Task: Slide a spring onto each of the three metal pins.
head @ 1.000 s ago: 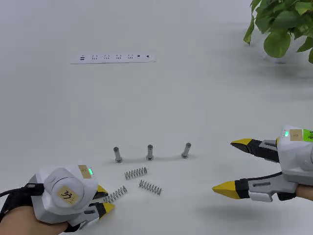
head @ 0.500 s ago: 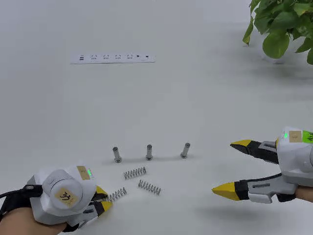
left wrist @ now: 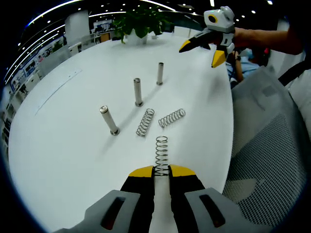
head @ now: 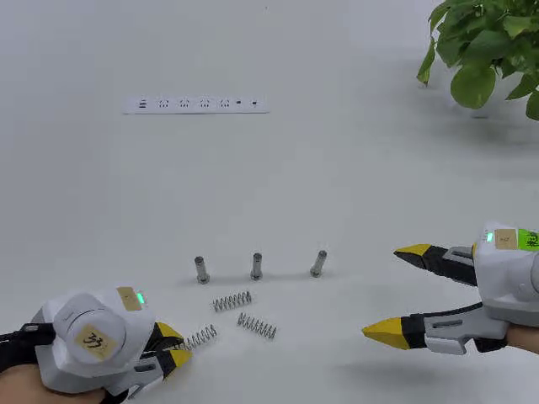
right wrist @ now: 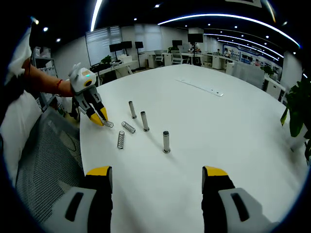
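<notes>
Three springs lie on the white counter (head: 354, 168), just in front of three metal pins. All three pins are bare; none carries a spring. The pins stand upright in a row: the left pin (head: 201, 269), the middle pin (head: 257, 266) and the right pin (head: 318, 263), each apart from its neighbours.

Two of the springs lie loose on their sides. The first spring (head: 232, 300) is just in front of the gap between the left and middle pins. The second spring (head: 257, 325) is a little nearer the person and close beside the first, without touching it. The third spring (head: 200, 337) lies to the left of these two, with its near end between the yellow tips of the left hand-held gripper (head: 173, 345).

In the left gripper view that hand-held gripper (left wrist: 161, 171) has its jaws clenched on the end coils of the third spring (left wrist: 161, 151), which points away along the counter towards the other two springs and the pins.

The right hand-held gripper (head: 381, 292) hovers well to the right of the pins and springs, with its jaws spread wide and nothing between them. Its own view shows the same gaping jaws, the three pins and three springs beyond them, and the left hand-held gripper (right wrist: 99, 119) at the far spring.

At the far side of the counter lies one white power strip (head: 196, 104). One green plant (head: 484, 46) stands at the far right corner.
</notes>
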Tool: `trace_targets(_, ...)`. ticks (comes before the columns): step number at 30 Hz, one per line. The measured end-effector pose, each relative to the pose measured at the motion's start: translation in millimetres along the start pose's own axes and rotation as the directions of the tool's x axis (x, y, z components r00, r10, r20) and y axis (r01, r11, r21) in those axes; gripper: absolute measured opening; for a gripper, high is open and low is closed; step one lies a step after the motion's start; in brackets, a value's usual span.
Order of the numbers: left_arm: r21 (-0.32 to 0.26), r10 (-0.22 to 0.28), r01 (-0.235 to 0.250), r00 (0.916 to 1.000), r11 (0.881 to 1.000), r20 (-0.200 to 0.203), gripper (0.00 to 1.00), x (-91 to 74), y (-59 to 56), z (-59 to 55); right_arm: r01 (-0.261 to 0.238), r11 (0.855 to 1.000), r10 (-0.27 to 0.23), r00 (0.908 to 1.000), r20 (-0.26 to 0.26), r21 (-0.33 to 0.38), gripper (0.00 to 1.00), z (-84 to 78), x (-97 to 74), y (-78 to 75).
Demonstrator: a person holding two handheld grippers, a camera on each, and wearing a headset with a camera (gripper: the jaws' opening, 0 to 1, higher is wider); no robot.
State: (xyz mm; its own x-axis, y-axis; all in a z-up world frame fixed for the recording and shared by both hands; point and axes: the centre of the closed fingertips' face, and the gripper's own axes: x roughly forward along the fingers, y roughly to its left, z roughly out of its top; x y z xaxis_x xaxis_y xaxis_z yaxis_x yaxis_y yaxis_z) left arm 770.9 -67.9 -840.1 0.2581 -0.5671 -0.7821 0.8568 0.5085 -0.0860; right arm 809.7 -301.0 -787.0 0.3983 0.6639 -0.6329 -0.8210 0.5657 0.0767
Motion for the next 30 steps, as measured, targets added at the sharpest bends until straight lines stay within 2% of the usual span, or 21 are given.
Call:
trace_targets(3, -0.001, 0.005, -0.005, 0.9998, 1.0, 0.02, 0.1, -4.7, 3.2, -0.9, -0.001, 1.0, 0.001, 1.0, 0.008, -0.002, 0.76, 3.5, -1.1, 2.8)
trace_targets(4, -0.009, 0.005, -0.004, 0.9993, 1.0, 0.038, 0.1, -7.7, 3.7, 1.5, -0.002, 1.0, 0.002, 1.0, 0.008, -0.003, 0.76, 4.2, -1.2, 3.4)
trace_targets(7, -0.036, 0.005, -0.002, 0.9958, 0.999, 0.091, 0.1, -15.7, 2.3, 12.9, -0.004, 1.0, 0.004, 0.9999, 0.013, -0.007, 0.76, 9.9, -2.4, 6.9)
trace_targets(9, -0.044, 0.013, -0.008, 0.994, 0.999, 0.108, 0.1, -20.1, 2.7, 17.8, -0.007, 1.0, 0.007, 0.9997, 0.025, -0.013, 0.76, 15.4, -3.2, 8.8)
trace_targets(13, -0.054, 0.016, -0.006, 0.9857, 0.999, 0.168, 0.1, -28.9, 0.8, 33.7, -0.011, 1.0, 0.012, 0.9988, 0.047, -0.02, 0.76, 29.6, -3.3, 14.4)
trace_targets(16, -0.051, 0.009, 0.002, 0.978, 0.999, 0.208, 0.1, -33.9, -2.8, 46.2, -0.016, 1.0, 0.018, 0.9978, 0.064, -0.022, 0.75, 38.6, -2.5, 17.5)
trace_targets(23, -0.065, 0.004, 0.016, 0.9562, 0.998, 0.293, 0.1, -43.2, -6.1, 70.7, -0.045, 0.999, 0.044, 0.9898, 0.136, 0.005, 0.72, 68.0, 2.2, 35.9)
trace_targets(26, -0.065, -0.007, 0.03, 0.9439, 0.997, 0.33, 0.1, -44.0, -10.4, 80.2, -0.07, 0.997, 0.064, 0.9817, 0.18, 0.028, 0.69, 82.6, 5.1, 47.4)
trace_targets(29, -0.063, -0.018, 0.043, 0.9328, 0.997, 0.36, 0.1, -45.3, -15.8, 90.6, -0.112, 0.99, 0.088, 0.9672, 0.238, 0.086, 0.63, 99.0, 8.3, 59.4)
trace_targets(30, -0.062, -0.02, 0.047, 0.9292, 0.997, 0.369, 0.1, -45.6, -16.9, 93.1, -0.12, 0.988, 0.093, 0.9652, 0.244, 0.099, 0.6, 101.3, 9.0, 61.3)
